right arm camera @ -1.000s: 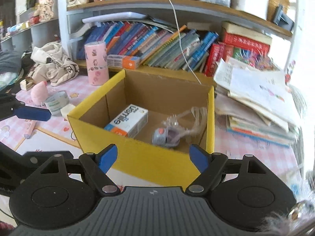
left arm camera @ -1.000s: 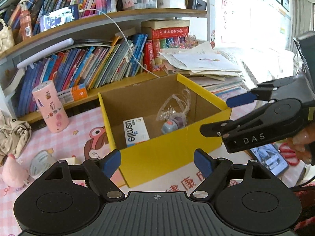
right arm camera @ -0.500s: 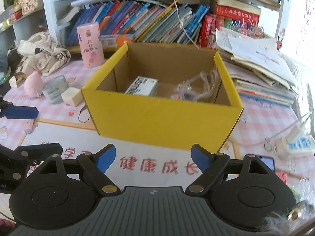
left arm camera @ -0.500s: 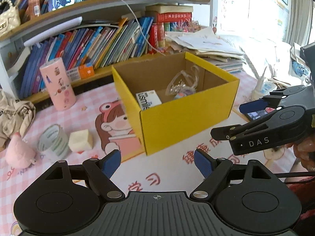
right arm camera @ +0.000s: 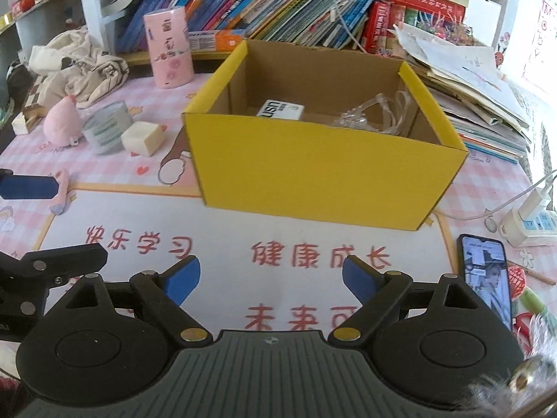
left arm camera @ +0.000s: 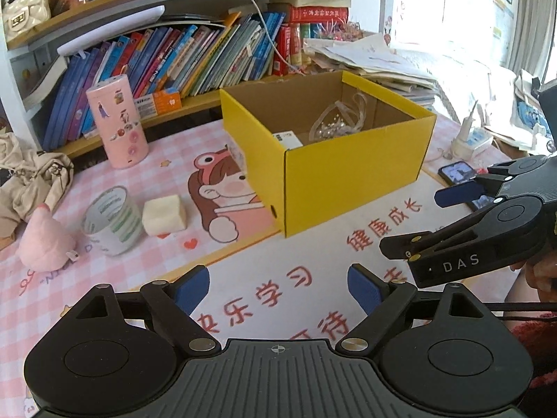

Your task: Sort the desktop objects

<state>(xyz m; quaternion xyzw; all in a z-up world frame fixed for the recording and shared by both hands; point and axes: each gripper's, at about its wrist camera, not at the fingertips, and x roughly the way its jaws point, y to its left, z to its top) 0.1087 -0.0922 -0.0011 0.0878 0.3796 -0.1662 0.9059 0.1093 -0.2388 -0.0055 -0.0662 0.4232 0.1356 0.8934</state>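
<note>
opening jaws empty; yellow box [right arm camera: 323, 170] well ahead.

"DAS" on right gripper [left arm camera: 431, 219]; "健康成长" on mat [right arm camera: 320, 254]

An open yellow cardboard box [right arm camera: 323, 170] stands upright on the desk; inside lie a white carton printed "usmile" [right arm camera: 281, 110] and a crumpled clear plastic bag [right arm camera: 374, 113]; left of it, close together, lie a roll of tape with green print [left arm camera: 112, 220], a cream foam cube [left arm camera: 164, 214] and a pink egg-shaped plush [left arm camera: 43, 240]; a pink cylindrical tin [left arm camera: 118, 126] stands upright behind them.
</note>
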